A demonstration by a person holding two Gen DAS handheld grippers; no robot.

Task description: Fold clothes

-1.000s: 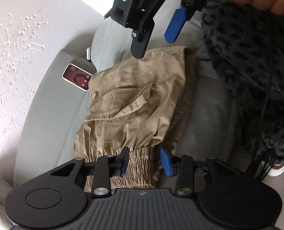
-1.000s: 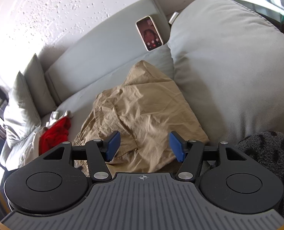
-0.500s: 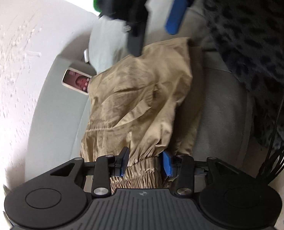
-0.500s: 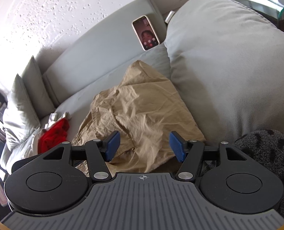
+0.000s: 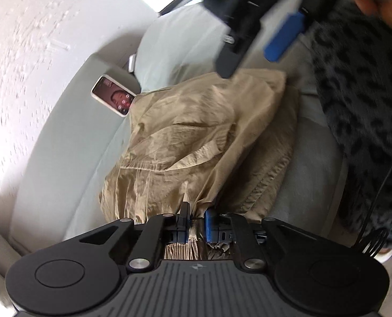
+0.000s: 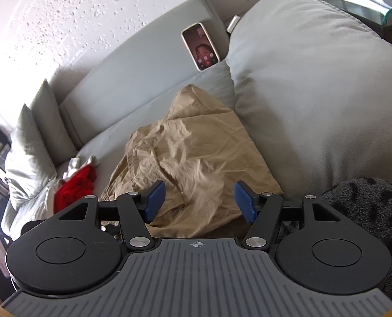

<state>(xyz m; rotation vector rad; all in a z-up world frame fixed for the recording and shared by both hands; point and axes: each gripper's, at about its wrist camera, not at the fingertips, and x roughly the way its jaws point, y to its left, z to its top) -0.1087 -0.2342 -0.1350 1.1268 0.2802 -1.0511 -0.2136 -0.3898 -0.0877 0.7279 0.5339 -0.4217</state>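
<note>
- The folding looks barely begun: the tan trousers (image 5: pixel 196 142) lie in a rumpled heap on the grey sofa (image 6: pixel 148 79), filling the middle of both views, with no clean crease or squared edge to be seen.
- The left gripper (image 5: pixel 197 223), at the bottom centre of its view, has just been closing, and its blue pads now pinch the gathered, elastic-looking end of the trousers, probably a cuff or waistband, though the fabric is too bunched to be sure.
- The right gripper (image 6: pixel 199 200) hangs above the trousers at the lower middle of its view with its jaws wide apart and nothing between them; in the left view it shows blurred at the top.
- Judged from this, lifting, spreading flat and every fold are left to do.
- The cloth is thin, matte and heavily wrinkled, with stitched seams and a pocket flap; it should drape limply.
- The sofa cushions are soft and rounded, in a smooth weave.
- A phone (image 6: pixel 200 46) leans on the sofa back at upper centre; a red garment (image 6: pixel 75 185) lies crumpled at left.
</note>
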